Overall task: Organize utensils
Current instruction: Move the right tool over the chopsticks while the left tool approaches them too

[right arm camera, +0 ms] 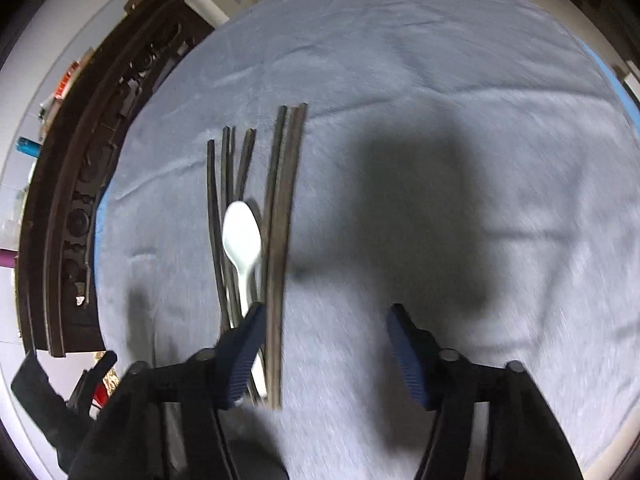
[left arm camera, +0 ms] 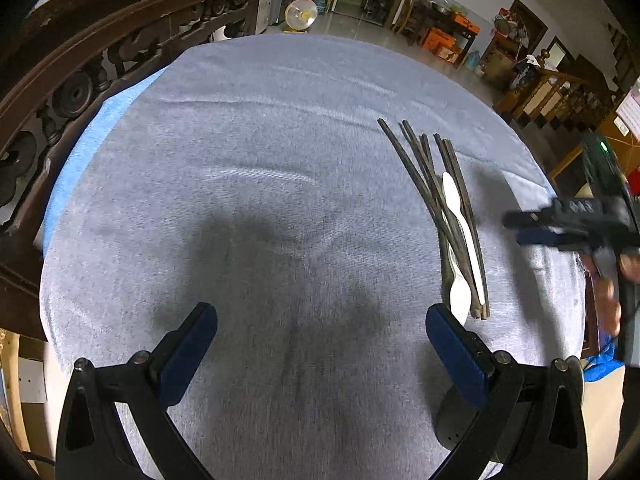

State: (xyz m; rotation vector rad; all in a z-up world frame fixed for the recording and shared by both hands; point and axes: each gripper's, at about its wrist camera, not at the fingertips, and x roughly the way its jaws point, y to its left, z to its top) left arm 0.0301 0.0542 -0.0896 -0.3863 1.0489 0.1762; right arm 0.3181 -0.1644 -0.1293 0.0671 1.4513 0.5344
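A grey towel (left arm camera: 260, 140) covers our round worktop; dark chopsticks (right arm camera: 280, 240) and a white plastic spoon (right arm camera: 242, 236) lie bundled toward its right. Our left claw (left arm camera: 320, 336) and right claw (right arm camera: 326, 336) hover agape, empty. Next we likely centre the right over the bundle.

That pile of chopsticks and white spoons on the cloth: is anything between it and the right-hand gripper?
Nothing visible blocks it. The right gripper hangs open just above the pile, one pad over the white spoon handle and the dark chopsticks. Only bare grey cloth surrounds them. The left gripper is off to the side.
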